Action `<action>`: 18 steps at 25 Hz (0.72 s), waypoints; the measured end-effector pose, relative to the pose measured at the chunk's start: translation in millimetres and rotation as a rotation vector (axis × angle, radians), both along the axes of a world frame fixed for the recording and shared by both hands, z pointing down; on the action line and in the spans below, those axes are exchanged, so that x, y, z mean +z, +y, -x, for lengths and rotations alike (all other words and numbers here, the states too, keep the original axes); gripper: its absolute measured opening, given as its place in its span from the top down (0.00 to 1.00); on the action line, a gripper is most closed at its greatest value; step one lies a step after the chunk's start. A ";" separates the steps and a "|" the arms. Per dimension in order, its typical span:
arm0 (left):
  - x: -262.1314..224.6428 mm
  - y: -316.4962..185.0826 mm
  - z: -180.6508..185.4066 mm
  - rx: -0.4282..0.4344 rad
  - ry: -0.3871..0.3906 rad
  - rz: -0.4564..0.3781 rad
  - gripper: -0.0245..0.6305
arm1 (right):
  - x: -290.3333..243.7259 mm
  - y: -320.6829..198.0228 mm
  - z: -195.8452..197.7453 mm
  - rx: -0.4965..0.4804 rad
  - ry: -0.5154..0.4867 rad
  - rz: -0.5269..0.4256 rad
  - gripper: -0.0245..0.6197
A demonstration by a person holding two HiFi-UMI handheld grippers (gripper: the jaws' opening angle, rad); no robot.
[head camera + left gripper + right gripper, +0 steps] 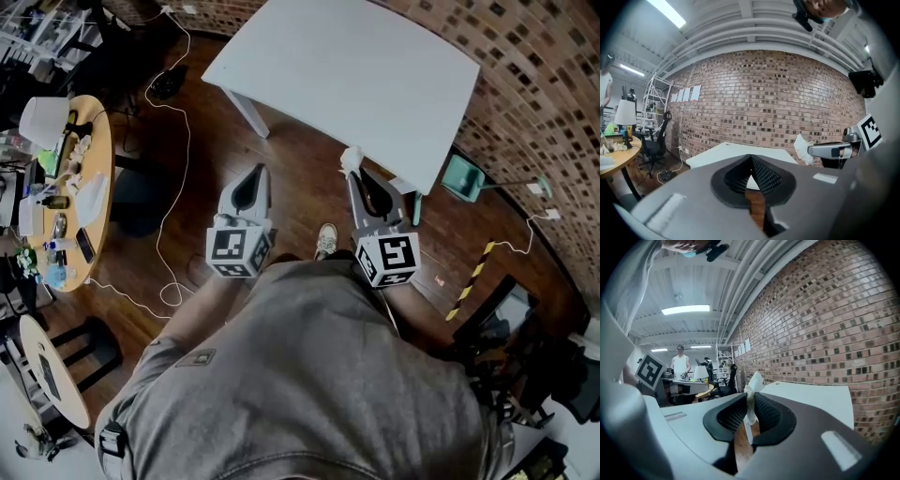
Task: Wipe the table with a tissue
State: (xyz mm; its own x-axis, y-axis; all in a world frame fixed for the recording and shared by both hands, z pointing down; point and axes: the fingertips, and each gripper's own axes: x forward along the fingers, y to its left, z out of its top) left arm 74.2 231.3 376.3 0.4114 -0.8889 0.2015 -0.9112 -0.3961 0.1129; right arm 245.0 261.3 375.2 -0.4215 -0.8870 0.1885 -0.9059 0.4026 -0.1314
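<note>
Both grippers held short of the white table [347,75], over the wood floor [300,178]
Right gripper [353,174] jaws clamped on the white tissue [751,397], a tuft poking past the tips near the table's edge; left gripper [254,178] jaws together, nothing between them

table [347,75]: far edge cut off | desk clutter [56,225]: too small to tell | tissue [754,379]: partly hidden in right gripper [751,397]
</note>
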 end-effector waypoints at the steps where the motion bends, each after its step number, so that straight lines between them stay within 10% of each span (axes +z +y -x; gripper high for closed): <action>1: -0.6 -6.6 -2.7 -0.007 -0.001 -0.001 0.96 | 0.5 -7.2 -2.0 -0.008 -0.003 -0.001 0.86; 18: 7.1 -93.7 5.8 -0.002 0.005 0.022 0.96 | 14.1 -85.8 9.0 0.002 -0.013 0.043 0.86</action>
